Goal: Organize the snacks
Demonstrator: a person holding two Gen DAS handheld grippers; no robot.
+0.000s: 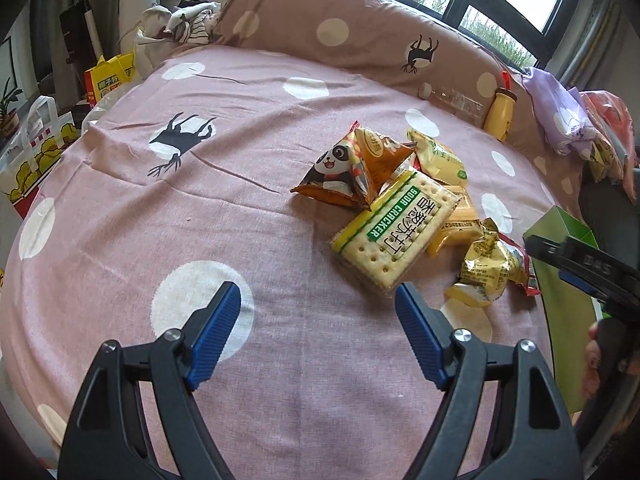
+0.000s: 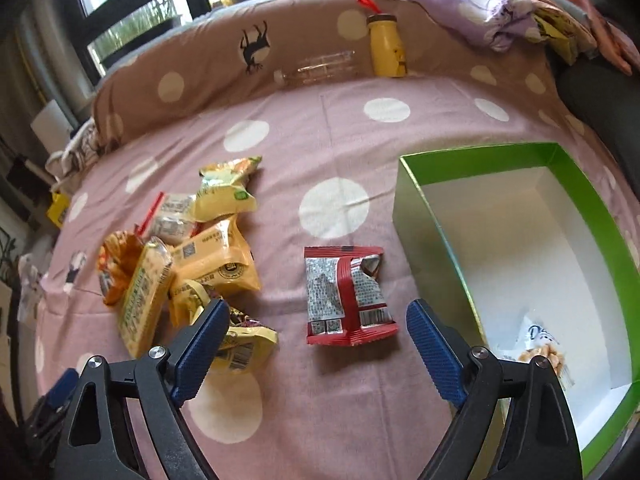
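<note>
A: What's nearest?

B: Both tongs, over the pink dotted bedsheet (image 1: 240, 208). The left gripper (image 1: 318, 312) is spread wide with nothing between its blue pads. The right gripper (image 2: 318, 334) is spread too, also holding nothing.

A: And just past them?

B: In the right wrist view, a red-and-silver snack packet (image 2: 347, 294) lies flat on the sheet right ahead of the right gripper, apart from the rest. Beside it, toward the sheet's right edge, sits the green box (image 2: 416, 216), white inside, with one white snack bag (image 2: 538, 346) in its near corner.

A: The other snacks?

B: Heaped together. In the left wrist view, the soda cracker pack (image 1: 394, 226) lies nearest, just beyond the left gripper's right pad. A crumpled yellow packet (image 1: 490, 268) lies beside it, and a panda-printed orange bag (image 1: 344, 170) just behind, touching the crackers.

A: Farther back?

B: A yellow bottle (image 2: 386, 46) leans on the brown dotted pillow (image 2: 208, 64) along the far edge, with a clear plastic bottle (image 2: 320, 68) lying beside it.
</note>
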